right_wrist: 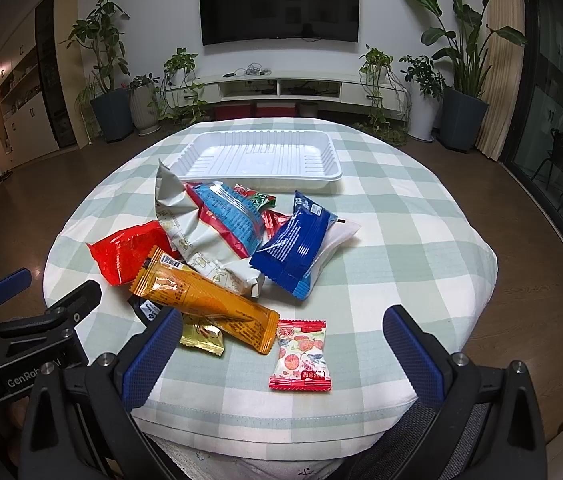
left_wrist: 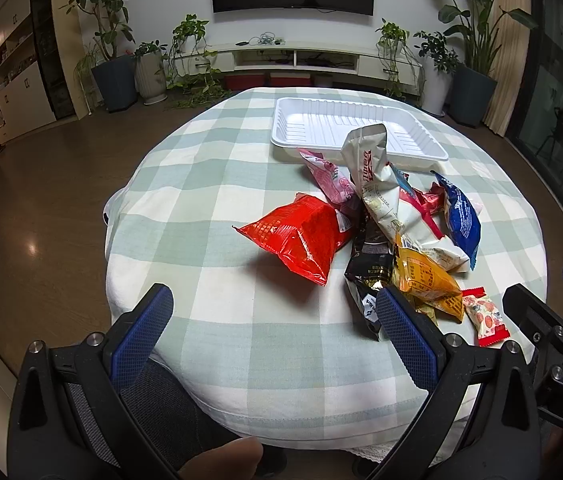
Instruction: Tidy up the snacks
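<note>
Nothing is sorted yet, as far as these views show. The white tray (right_wrist: 259, 158) sits bare toward the far edge of the tabletop (right_wrist: 401, 240), and every snack lies outside it on the checked cloth.

The pile is heaped just in front of the tray, near the middle of the tabletop. In it are a red bag (left_wrist: 301, 236) on its left side, a tall crumpled white bag (left_wrist: 373, 172) leaning up over the tray's near rim, a blue pack (right_wrist: 295, 242) on its right side, an orange pack (right_wrist: 205, 304) and a black pack (left_wrist: 369, 272) toward the near edge, and a pink pack (left_wrist: 327, 176) close to the tray. A small gold sweet (right_wrist: 201, 336) is tucked under the orange pack's near end. A red-edged sweet (right_wrist: 301, 356) lies alone, nearest the near edge and just apart from the pile.

The left tool (left_wrist: 273, 332) is spread wide and holds nothing, hovering over the near edge left of the pile. The right tool (right_wrist: 281, 356) is likewise released and empty, its fingers straddling the red-edged sweet from above.

The whole job remains: each pack has to go into the tray. The packs overlap and lean on one another, so lifting one from below would likely disturb the rest; the loose sweet looks the easiest start. The white bag partly blocks the way to the tray.
</note>
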### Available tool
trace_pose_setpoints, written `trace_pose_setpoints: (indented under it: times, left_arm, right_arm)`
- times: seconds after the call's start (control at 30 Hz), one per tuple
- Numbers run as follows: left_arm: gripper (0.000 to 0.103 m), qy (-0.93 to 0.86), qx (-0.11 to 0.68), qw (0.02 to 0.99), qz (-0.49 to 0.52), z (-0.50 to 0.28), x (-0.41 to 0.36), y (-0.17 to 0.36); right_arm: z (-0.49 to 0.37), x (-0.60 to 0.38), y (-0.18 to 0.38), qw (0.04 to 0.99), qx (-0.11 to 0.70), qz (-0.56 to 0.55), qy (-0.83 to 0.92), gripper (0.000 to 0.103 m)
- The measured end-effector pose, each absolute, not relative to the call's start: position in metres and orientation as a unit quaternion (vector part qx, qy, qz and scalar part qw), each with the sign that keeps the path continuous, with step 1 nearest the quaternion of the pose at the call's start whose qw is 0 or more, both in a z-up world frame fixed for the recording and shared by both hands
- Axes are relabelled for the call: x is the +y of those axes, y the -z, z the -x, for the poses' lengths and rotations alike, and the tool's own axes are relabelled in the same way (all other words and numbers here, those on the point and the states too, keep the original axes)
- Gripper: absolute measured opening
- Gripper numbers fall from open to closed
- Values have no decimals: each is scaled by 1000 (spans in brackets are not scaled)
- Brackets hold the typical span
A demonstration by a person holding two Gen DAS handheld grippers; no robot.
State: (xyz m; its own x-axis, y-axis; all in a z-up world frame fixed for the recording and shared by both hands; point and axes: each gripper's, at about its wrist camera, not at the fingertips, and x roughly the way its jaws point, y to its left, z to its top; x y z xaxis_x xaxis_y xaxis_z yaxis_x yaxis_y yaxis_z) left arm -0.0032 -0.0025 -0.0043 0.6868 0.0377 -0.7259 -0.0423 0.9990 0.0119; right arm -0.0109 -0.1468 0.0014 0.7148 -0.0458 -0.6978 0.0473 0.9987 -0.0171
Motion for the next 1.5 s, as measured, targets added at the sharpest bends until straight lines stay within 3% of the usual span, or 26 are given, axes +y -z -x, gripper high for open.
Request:
trace_pose_setpoints:
  times: [1.27,1.5]
  left_arm:
    - [103,-27,393,919,-1,5,-1,3]
    - [103,49,370,926,61,0,27,-1]
  right_arm:
    - [12,-148,-1,926,378,-2,25,102]
    - [16,-155,-6,928,372,-27,15,102]
